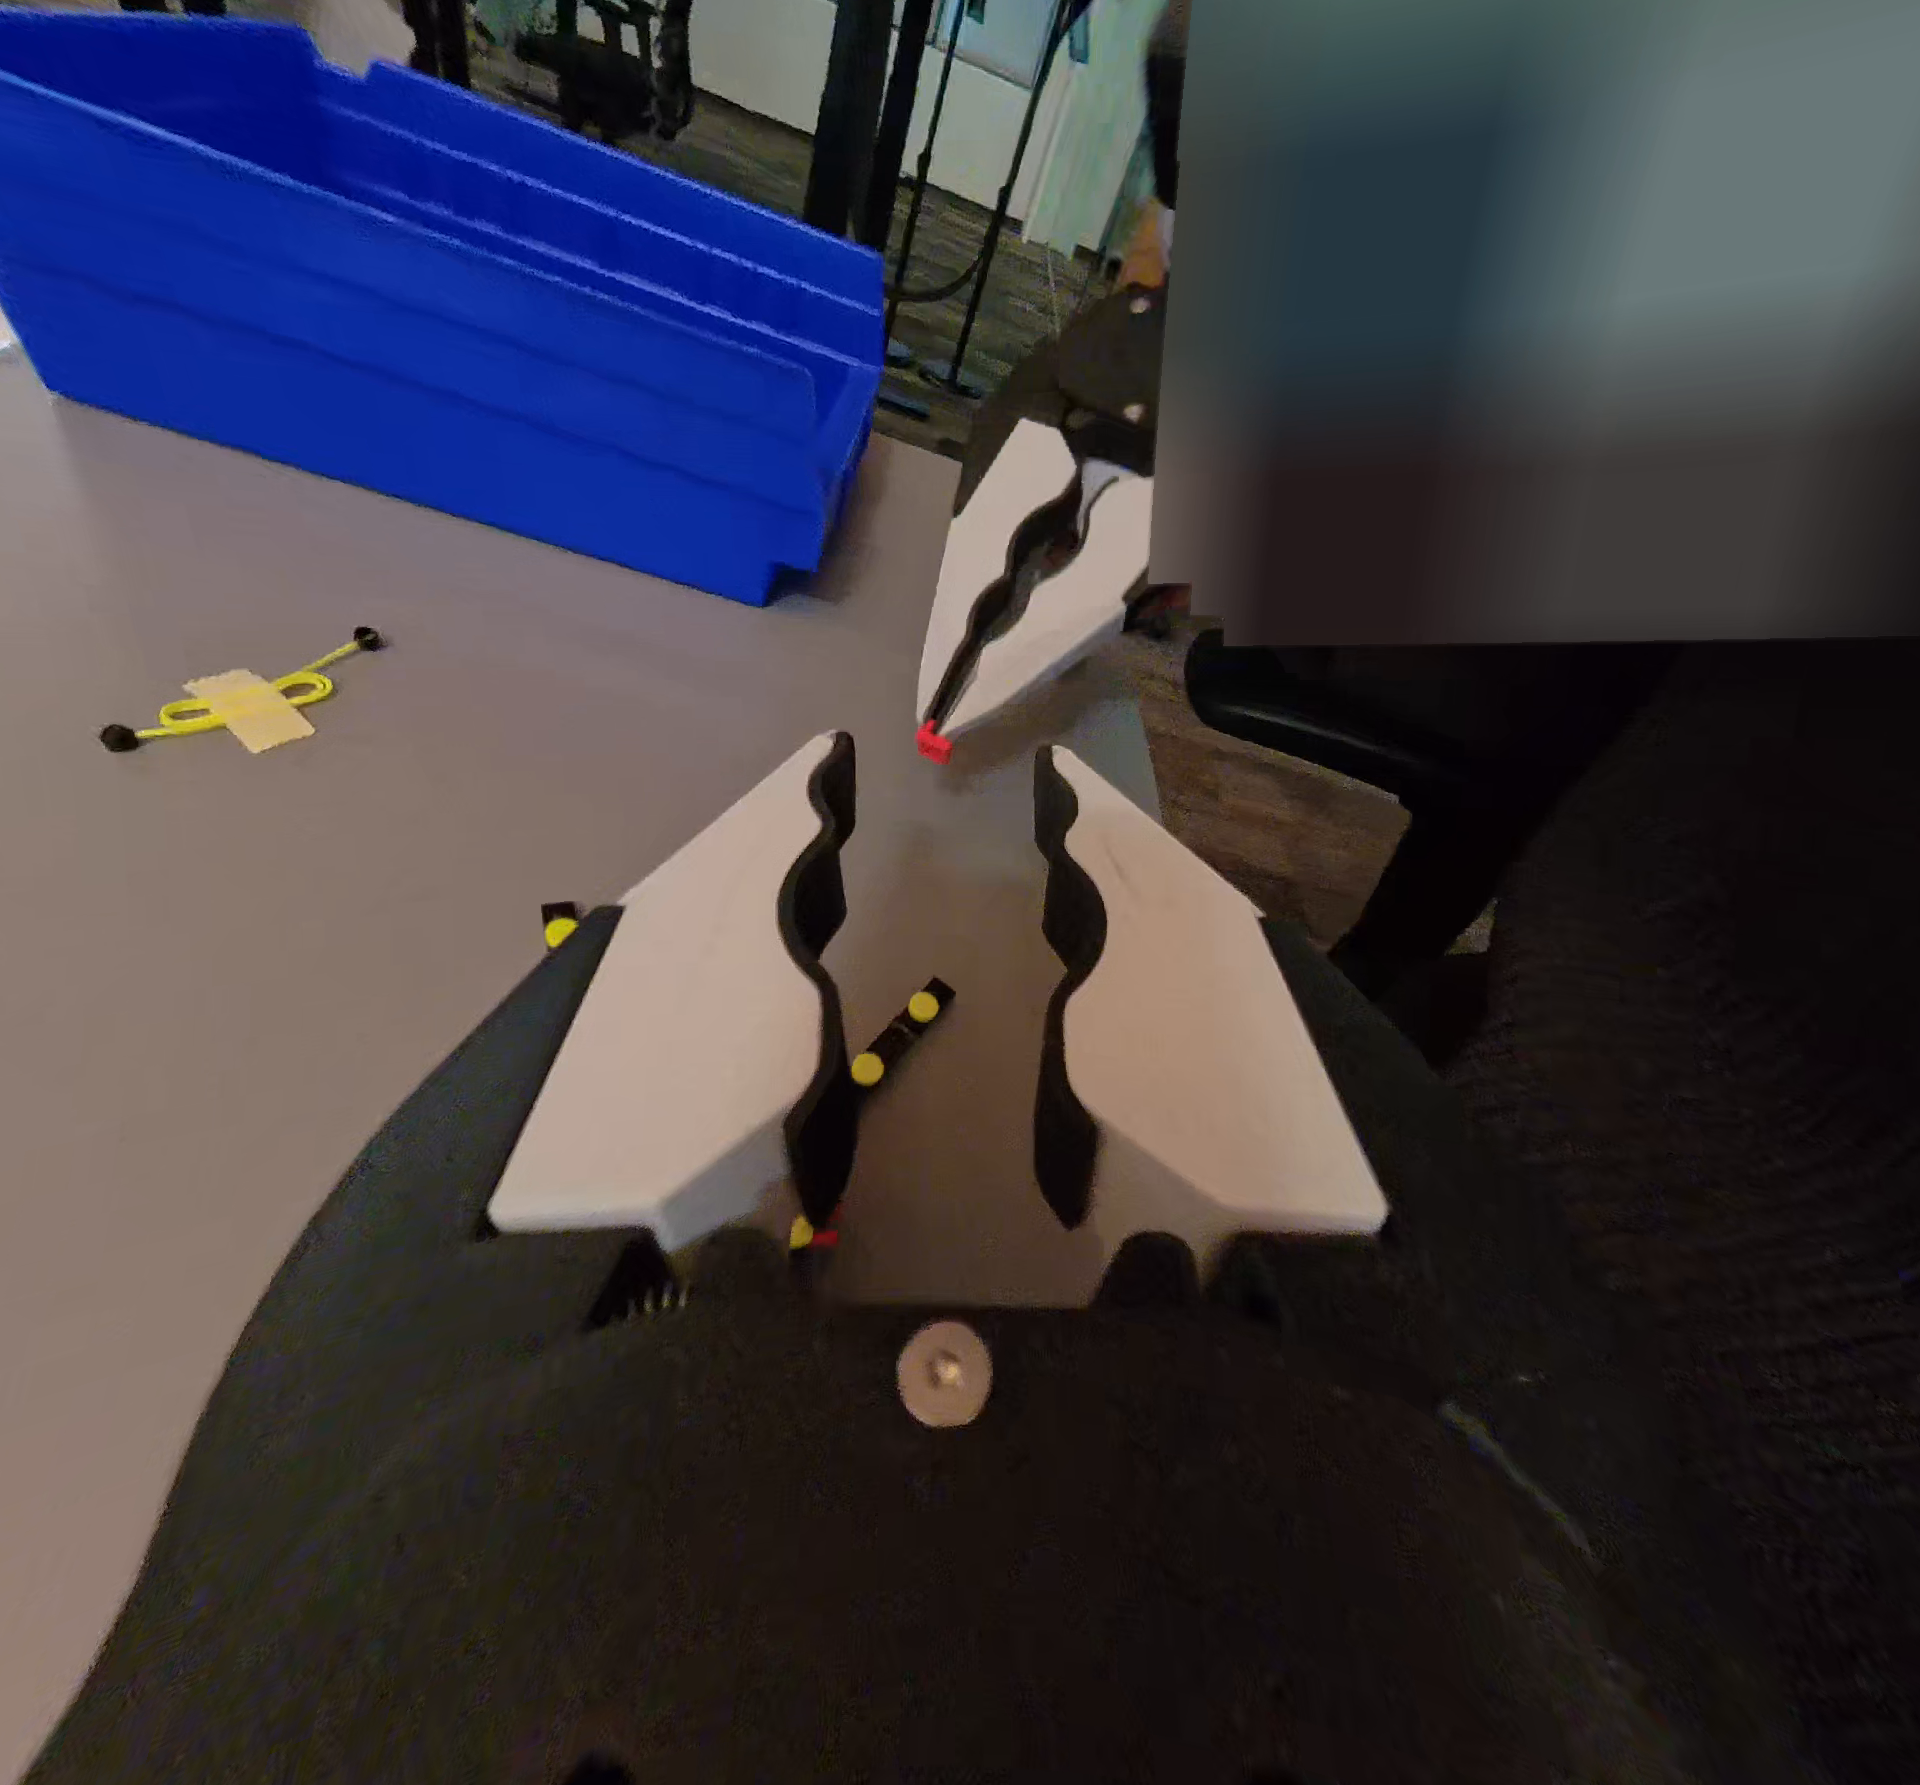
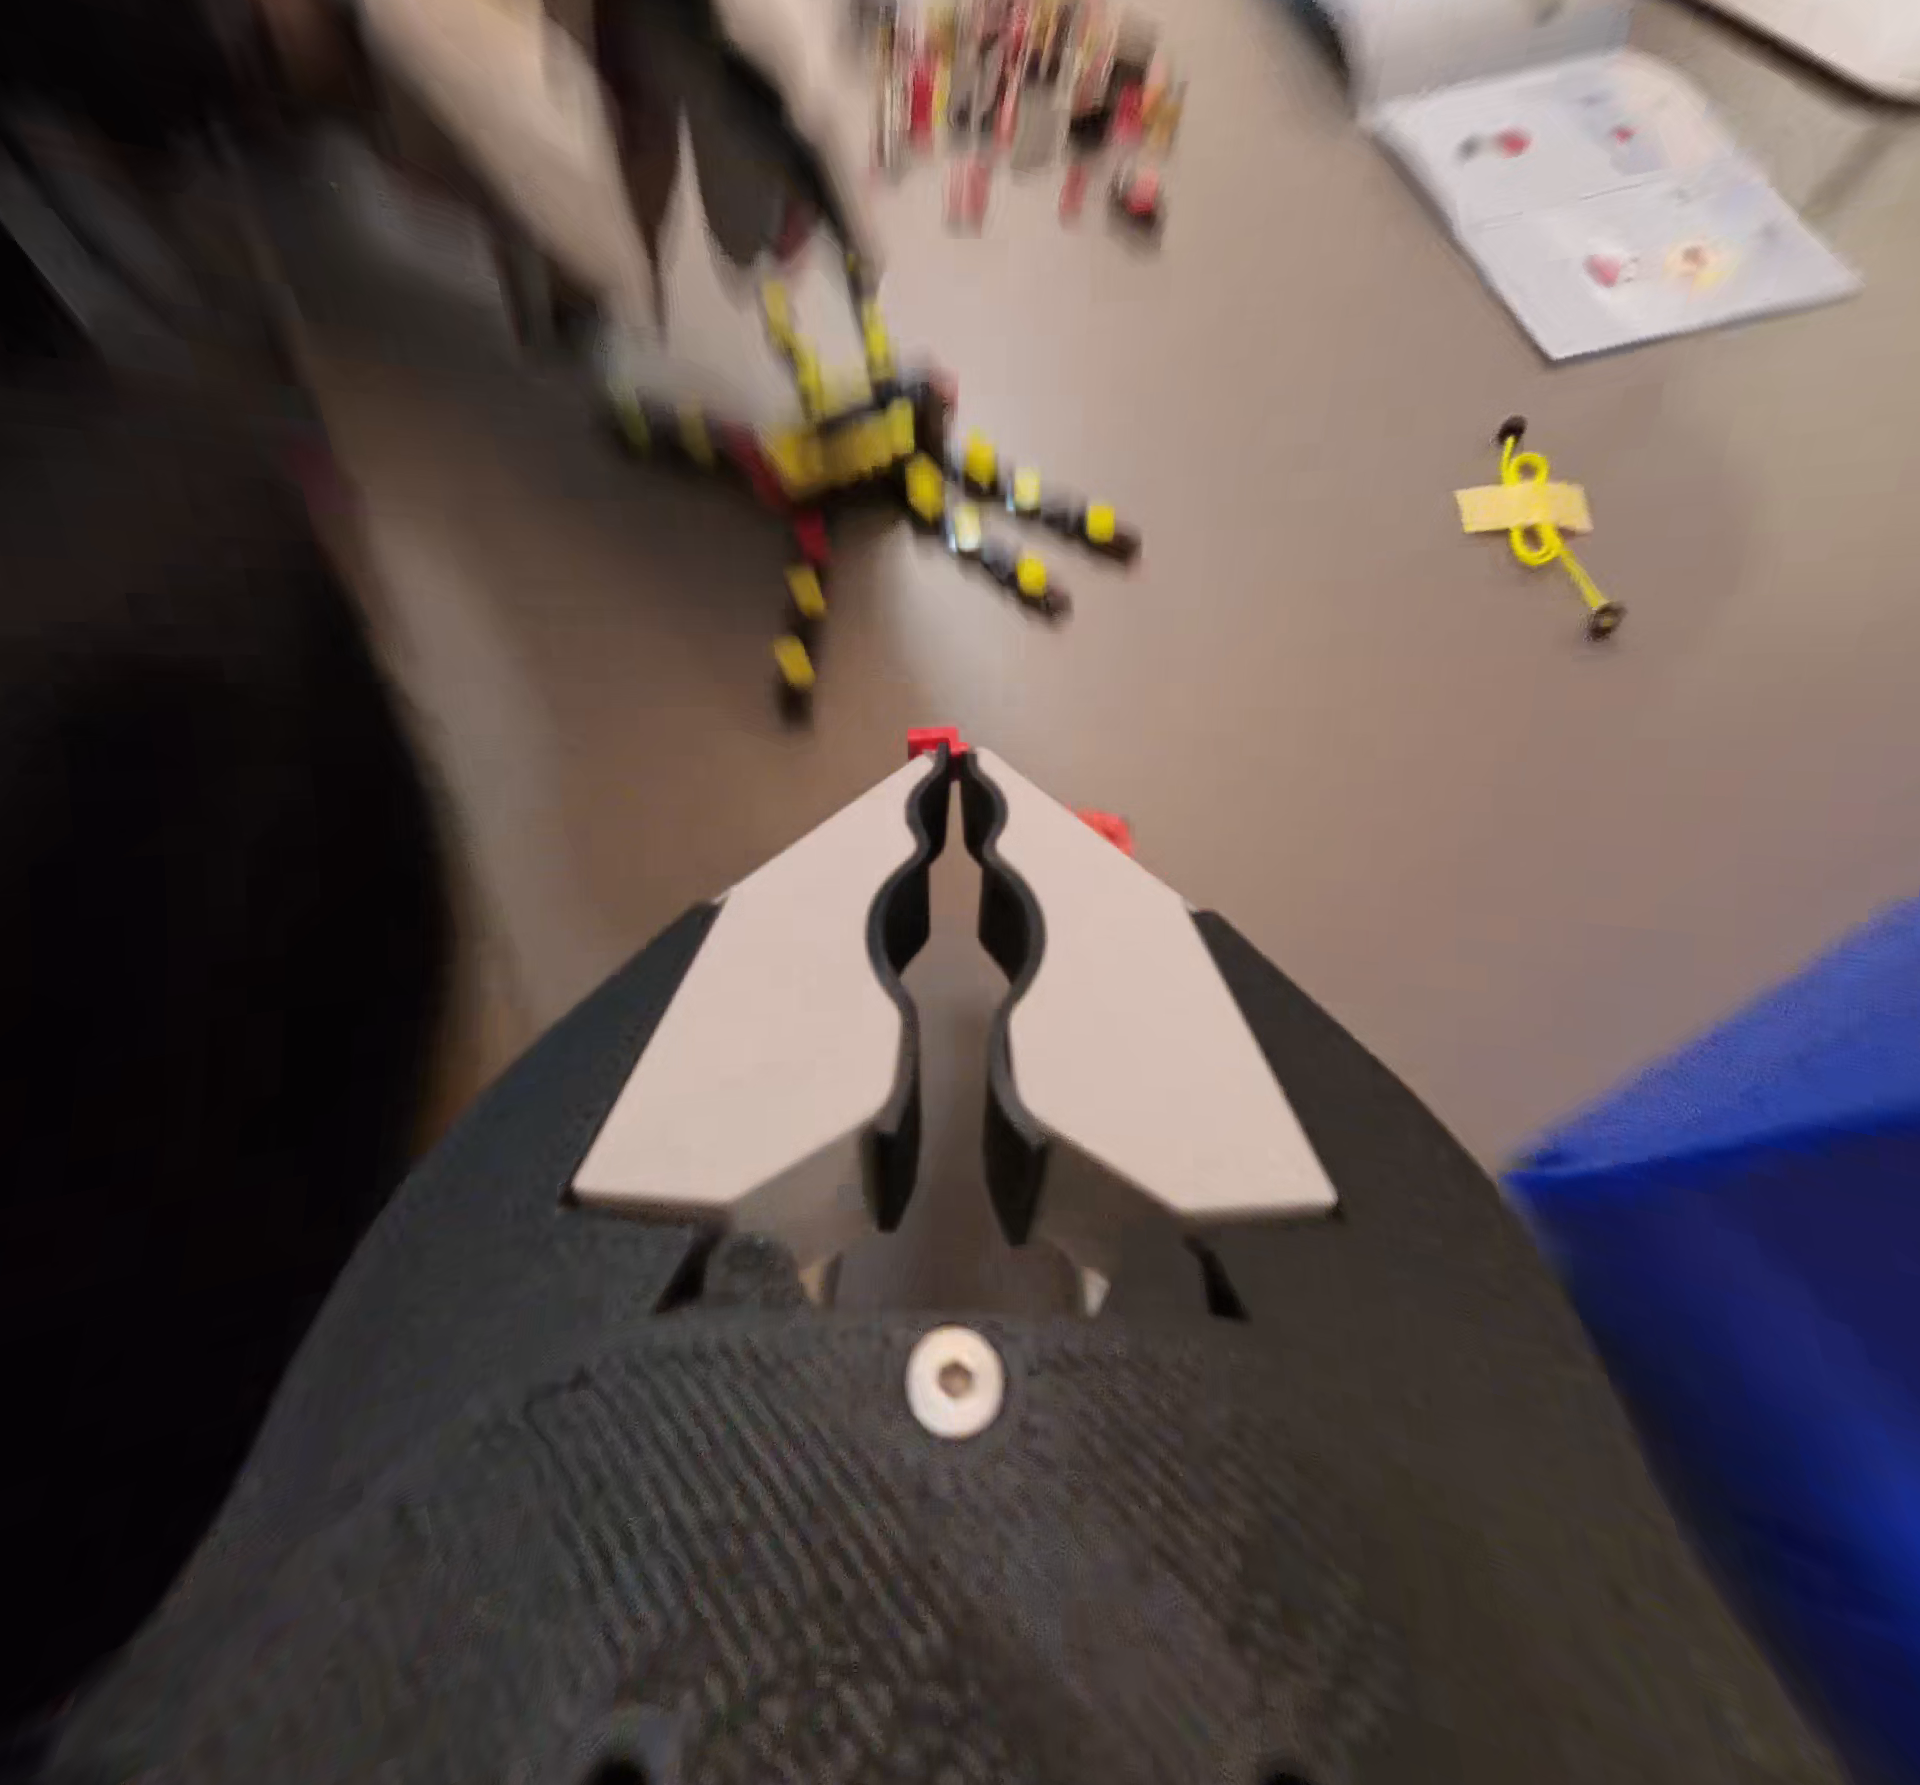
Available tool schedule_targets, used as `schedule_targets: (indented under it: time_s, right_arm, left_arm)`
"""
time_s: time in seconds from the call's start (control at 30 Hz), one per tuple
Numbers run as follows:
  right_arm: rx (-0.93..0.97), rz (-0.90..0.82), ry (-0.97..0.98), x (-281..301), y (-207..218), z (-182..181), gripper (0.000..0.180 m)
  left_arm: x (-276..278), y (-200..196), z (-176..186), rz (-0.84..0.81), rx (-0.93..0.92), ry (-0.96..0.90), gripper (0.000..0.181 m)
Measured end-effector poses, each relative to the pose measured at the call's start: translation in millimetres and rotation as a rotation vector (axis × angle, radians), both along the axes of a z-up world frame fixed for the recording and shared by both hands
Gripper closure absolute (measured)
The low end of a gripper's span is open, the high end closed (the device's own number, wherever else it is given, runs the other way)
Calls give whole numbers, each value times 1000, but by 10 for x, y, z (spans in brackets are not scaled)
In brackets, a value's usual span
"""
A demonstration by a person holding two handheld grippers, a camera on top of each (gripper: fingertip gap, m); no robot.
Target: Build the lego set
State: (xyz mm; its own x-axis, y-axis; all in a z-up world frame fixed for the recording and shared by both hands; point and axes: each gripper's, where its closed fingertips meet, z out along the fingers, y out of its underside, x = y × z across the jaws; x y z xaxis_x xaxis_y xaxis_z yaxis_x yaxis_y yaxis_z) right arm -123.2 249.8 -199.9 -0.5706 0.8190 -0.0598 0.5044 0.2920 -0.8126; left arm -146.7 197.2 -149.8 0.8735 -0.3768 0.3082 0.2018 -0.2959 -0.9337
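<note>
**A:** Two grippers in play. Right gripper (image 2: 943, 767), white fingers with black wavy pads, is pinching a small red lego brick (image 2: 932, 743) at the very tips. Only a sliver is caught, most of the brick sticks out past the pads.

**B:** Left one?

**A:** Left gripper (image 1: 943, 764) is spread wide, holding nothing. It hangs over the black-and-yellow lego model with long segmented limbs (image 2: 862, 478), which lies on the grey table (image 1: 416, 904). One limb shows between its fingers in the left wrist view.

**B:** Rest of the parts?

**A:** Loose pile of red, yellow and black pieces (image 2: 1023, 104) beyond the model, too blurred to sort. Another red piece (image 2: 1103, 826) just beside the right gripper's finger, half hidden. Open instruction booklet (image 2: 1621, 208) to the right, well apart. Stacked blue plastic bins (image 1: 436, 312) at the table edge; yellow cord taped down (image 1: 244, 696), unrelated.

**B:** Risks?

**A:** Main one: the brick twists or pops out, my guess, because the grip is so shallow. Right wrist view is motion-smeared, so it's moving fast; a sudden stop could flick it off. Second: the model isn't clamped. Pressing the brick on would probably shove it across the table or bend a limb joint.
</note>
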Motion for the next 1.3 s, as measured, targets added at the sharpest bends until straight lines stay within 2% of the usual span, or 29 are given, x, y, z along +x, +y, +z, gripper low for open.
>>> schedule_targets:
  time_s: [0.07, 0.13, 0.3, 0.37, 0.5, 0.7, 0.87, 0.93, 1.03, 1.17, 1.3]
  right_arm:
    - [243, 63, -28, 23, 4, -220, 180]
    - [403, 108, -48, 10, -29, -365, 180]
    - [613, 127, 12, -116, -46, -397, 180]
    - [609, 116, 16, -127, -55, -385, 179]
    - [559, 87, 23, -120, -59, -334, 167]
    - [528, 28, 26, -73, 5, -262, 168]
    - [454, -126, 55, -29, 250, -60, 166]
    - [361, -192, 54, -20, 335, 14, 154]
    - [220, -196, 25, -8, 322, -11, 151]
    - [231, -163, -19, -55, 301, -148, 154]
    - [179, -136, -64, -99, 237, -228, 155]
  left_arm:
    - [-23, -11, -28, 4, -21, -6, 149]
    - [-38, -28, -52, 5, -36, -5, 149]
    - [-39, -84, -113, -4, -68, 25, 150]
    - [-33, -104, -145, -10, -78, 54, 150]
    - [-11, -118, -181, -15, -87, 98, 150]
    - [7, -111, -251, -13, -112, 129, 151]
    - [-52, -78, -294, 7, -139, 208, 154]
    - [-69, -81, -314, -30, -188, 262, 161]
    - [-125, -51, -278, -79, -227, 307, 161]
    - [-132, 147, -275, -172, -248, 364, 162]
    - [-5, 285, -547, -371, -356, 446, 160]
